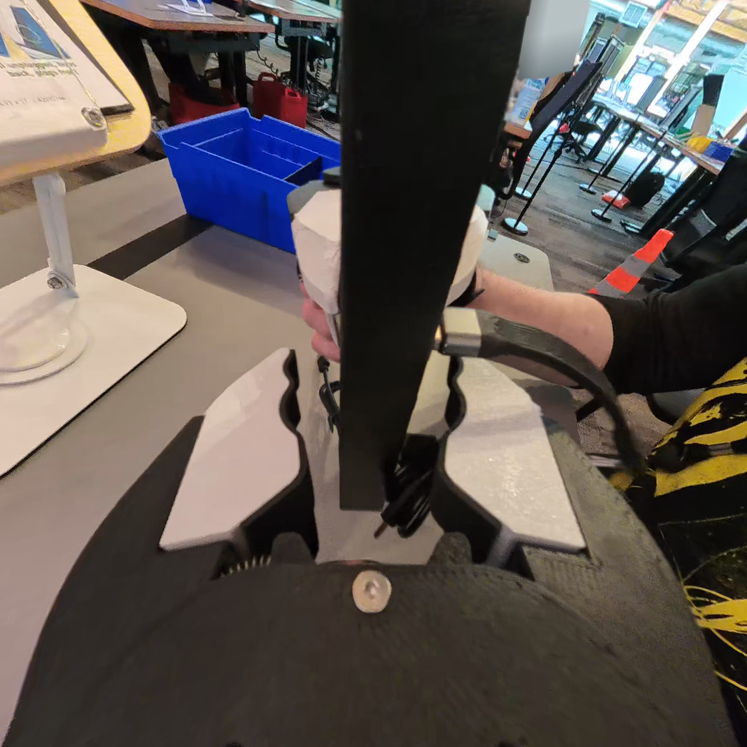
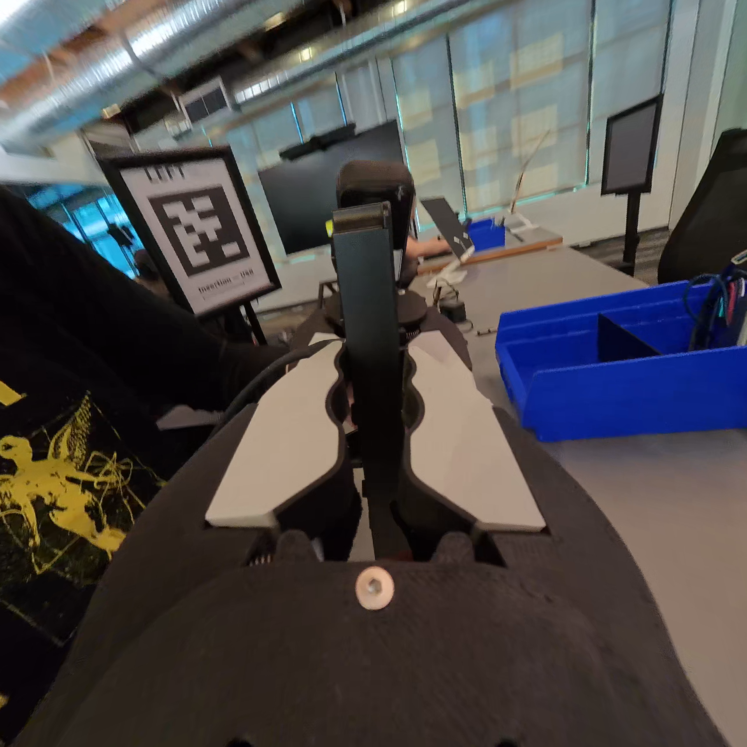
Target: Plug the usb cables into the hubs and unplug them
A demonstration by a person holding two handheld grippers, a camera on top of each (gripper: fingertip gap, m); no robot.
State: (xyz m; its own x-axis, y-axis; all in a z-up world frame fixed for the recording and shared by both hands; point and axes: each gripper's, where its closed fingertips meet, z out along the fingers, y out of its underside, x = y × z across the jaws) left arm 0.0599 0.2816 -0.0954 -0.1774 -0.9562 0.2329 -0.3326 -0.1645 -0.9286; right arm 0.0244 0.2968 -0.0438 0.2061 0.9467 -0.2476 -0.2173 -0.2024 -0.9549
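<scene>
A long black hub (image 2: 370,323) stands upright in my right gripper (image 2: 374,355), whose pads are shut on its two sides. In the left wrist view the same hub (image 1: 404,202) rises between the fingers of my left gripper (image 1: 372,359). That gripper is open, with a gap between each pad and the hub. A thick black cable (image 1: 566,364) ends in a grey USB plug (image 1: 461,335) whose tip meets the hub's right side; I cannot tell how deep it sits. My right gripper's white-wrapped body (image 1: 319,250) and the hand holding it show behind the hub.
A blue divided bin (image 1: 242,174) stands on the grey table (image 1: 226,307), at the right in the right wrist view (image 2: 606,364). A white stand base (image 1: 81,343) lies at left. A thin black coiled cable (image 1: 408,485) lies between the left fingers. A framed sign (image 2: 194,230) stands behind. Tip to tip, the grippers are about 5 cm apart.
</scene>
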